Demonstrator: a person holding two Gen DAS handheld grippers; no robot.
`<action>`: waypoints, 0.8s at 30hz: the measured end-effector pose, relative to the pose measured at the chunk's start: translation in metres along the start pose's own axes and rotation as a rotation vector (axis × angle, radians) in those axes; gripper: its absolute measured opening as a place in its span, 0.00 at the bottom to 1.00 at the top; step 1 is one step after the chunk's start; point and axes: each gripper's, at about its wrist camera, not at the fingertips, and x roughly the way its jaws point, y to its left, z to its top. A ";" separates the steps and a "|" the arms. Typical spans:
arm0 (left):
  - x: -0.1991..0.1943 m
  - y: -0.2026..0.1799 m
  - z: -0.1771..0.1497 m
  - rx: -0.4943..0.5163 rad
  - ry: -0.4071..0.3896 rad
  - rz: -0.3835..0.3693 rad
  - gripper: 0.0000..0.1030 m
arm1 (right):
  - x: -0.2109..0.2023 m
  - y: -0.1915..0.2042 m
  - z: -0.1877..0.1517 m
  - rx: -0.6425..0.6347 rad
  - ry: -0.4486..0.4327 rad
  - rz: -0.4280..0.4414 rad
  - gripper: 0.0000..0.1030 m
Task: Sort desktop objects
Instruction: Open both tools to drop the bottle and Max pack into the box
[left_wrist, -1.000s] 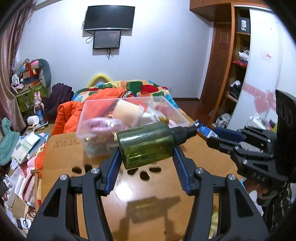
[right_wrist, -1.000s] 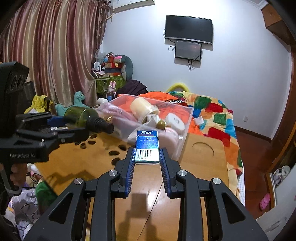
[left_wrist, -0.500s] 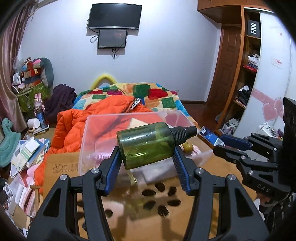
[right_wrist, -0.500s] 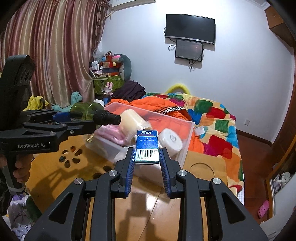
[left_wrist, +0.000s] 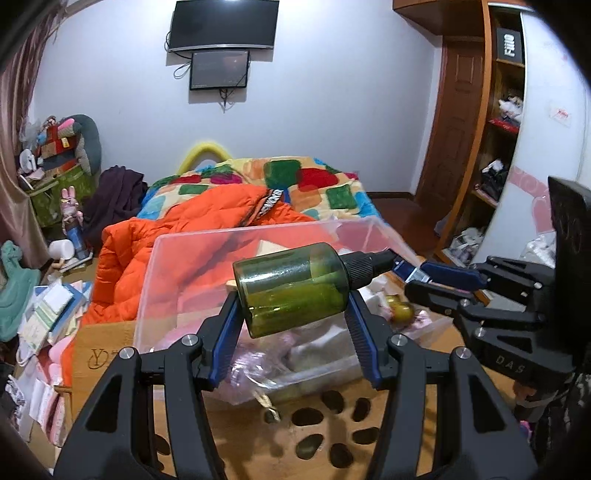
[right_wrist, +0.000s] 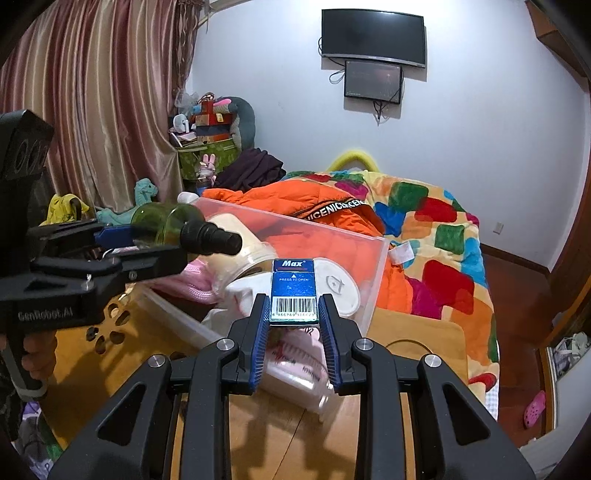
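Observation:
My left gripper (left_wrist: 291, 317) is shut on a green spray bottle (left_wrist: 295, 286) that lies sideways with its black cap pointing right. It hangs over the near part of a clear plastic box (left_wrist: 177, 280). My right gripper (right_wrist: 293, 314) is shut on a small blue staple box (right_wrist: 293, 291) with a barcode, held above the same clear plastic box (right_wrist: 373, 280). Inside the box lie a tape roll (right_wrist: 236, 240), a white round thing (right_wrist: 336, 288) and pink items. Each gripper shows at the edge of the other view, the left gripper (right_wrist: 122, 243) and the right gripper (left_wrist: 443, 280).
The box stands on a wooden table (left_wrist: 280, 446) with dark paw-shaped cutouts (left_wrist: 332, 424). Behind it lies an orange jacket (left_wrist: 192, 229) on a bed with a colourful blanket (right_wrist: 436, 221). Books and clutter fill the floor at the left (left_wrist: 44, 317).
Both grippers have moved forward, from over the bare table to over the clear box. The bottle and the staple box stay clamped as before.

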 end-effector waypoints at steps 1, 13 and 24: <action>0.002 0.001 0.000 0.005 0.002 0.012 0.54 | 0.004 -0.001 0.000 0.004 0.004 0.003 0.24; 0.003 0.005 -0.001 -0.004 0.004 0.008 0.54 | 0.022 0.005 0.003 0.007 0.018 0.014 0.24; -0.013 0.002 0.000 -0.013 -0.020 -0.001 0.59 | 0.000 0.005 0.003 0.048 -0.011 -0.012 0.35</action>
